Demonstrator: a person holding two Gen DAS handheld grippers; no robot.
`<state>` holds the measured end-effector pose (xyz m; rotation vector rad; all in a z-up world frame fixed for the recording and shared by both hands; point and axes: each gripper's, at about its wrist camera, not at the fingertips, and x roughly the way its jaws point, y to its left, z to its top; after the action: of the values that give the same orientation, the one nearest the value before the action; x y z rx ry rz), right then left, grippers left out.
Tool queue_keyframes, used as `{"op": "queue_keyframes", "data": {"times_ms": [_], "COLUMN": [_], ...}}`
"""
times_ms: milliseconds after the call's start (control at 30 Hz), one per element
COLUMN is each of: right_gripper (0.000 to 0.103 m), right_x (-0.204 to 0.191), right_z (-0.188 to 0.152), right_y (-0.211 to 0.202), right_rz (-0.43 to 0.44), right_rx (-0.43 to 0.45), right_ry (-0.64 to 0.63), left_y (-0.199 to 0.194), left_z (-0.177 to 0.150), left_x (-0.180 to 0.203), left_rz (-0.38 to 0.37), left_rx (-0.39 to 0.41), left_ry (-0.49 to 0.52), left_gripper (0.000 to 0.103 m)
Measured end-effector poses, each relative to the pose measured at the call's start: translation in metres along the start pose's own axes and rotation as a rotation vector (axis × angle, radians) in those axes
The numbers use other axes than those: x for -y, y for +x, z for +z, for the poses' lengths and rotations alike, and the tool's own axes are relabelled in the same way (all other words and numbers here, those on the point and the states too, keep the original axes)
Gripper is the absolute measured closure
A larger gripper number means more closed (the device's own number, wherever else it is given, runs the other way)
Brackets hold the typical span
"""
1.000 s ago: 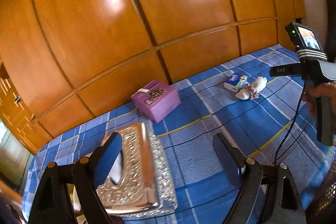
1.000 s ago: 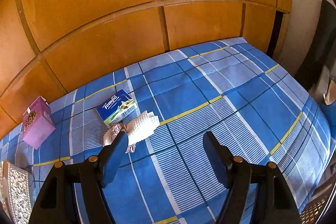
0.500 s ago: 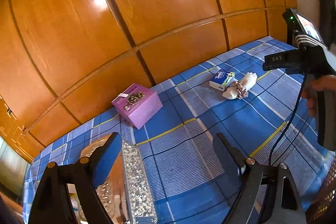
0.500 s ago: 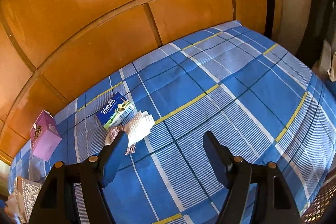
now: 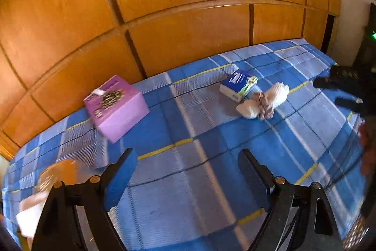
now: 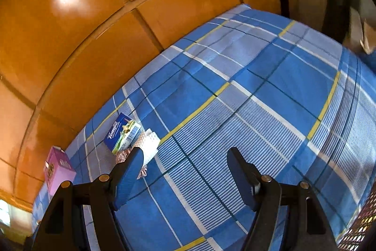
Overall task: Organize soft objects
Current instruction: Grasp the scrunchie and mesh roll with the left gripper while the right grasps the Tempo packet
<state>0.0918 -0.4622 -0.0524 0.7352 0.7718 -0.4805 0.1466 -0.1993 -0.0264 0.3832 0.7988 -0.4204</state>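
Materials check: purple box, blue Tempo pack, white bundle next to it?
Purple box: likely matte printed cardboard, crisp flat faces. Blue Tempo pack: probably glossy printed plastic film, though the sheen is faint. White bundle: soft textured cloth or paper towel, dimpled surface; which one is unclear.

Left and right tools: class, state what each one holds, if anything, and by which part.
Nothing is held. The left tool and the right tool both stand open over the checked bedcover, with only cloth showing between them.
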Motion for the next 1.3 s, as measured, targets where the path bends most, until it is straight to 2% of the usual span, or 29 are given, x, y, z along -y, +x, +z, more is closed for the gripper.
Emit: {"op": "queue_keyframes", "data": {"times_ms": [133,200,267,433,500,600,633,733,800,867,1000,1100,1300], "right_gripper": [0.029,0.029,0.029,0.028,0.028,0.029,0.029,0.029,0.029,0.029,0.029,0.029,0.029], "right_x": [0.006,0.009,0.012,0.017,0.019,0.020,0.021,0.021,0.020,0.018,0.014,0.010,-0.018], "right_z": [0.001,0.002,0.003,0.004,0.004,0.003,0.003,0.003,0.002,0.002,0.002,0.003,-0.007], "right_y": [0.001,0.001,-0.001,0.000,0.002,0.002,0.002,0.003,0.004,0.003,0.005,0.010,0.025], "right_rz": [0.028,0.040,0.049,0.071,0.076,0.078,0.077,0.071,0.080,0.082,0.086,0.093,0.108], "right_rx": [-0.013,-0.011,-0.008,-0.016,-0.020,-0.022,-0.022,-0.020,-0.022,-0.019,-0.030,-0.067,-0.166], "right_ry": [0.045,0.064,0.080,0.114,0.122,0.125,0.128,0.127,0.121,0.110,0.092,0.072,-0.055], "left_y": [0.022,0.029,0.039,0.067,0.081,0.104,0.111,0.135,0.134,0.129,0.106,0.080,0.033], "left_z": [0.021,0.030,0.037,0.052,0.052,0.052,0.053,0.055,0.052,0.048,0.027,-0.002,-0.072], "left_x": [0.017,0.034,0.051,0.094,0.111,0.129,0.130,0.128,0.120,0.110,0.073,0.048,0.016], "left_rz": [-0.053,-0.071,-0.112,-0.145,-0.140,-0.089,-0.091,-0.121,-0.144,-0.179,-0.240,-0.220,-0.158], "left_rx": [-0.012,0.021,0.025,0.045,0.037,0.022,0.012,-0.074,-0.059,-0.067,-0.104,-0.117,-0.104], "left_ry": [-0.008,0.050,0.114,0.279,0.347,0.409,0.399,0.339,0.294,0.239,0.049,-0.058,-0.100], "left_gripper": [0.016,0.016,0.016,0.016,0.016,0.016,0.020,0.052,0.060,0.061,0.061,0.061,0.061]}}
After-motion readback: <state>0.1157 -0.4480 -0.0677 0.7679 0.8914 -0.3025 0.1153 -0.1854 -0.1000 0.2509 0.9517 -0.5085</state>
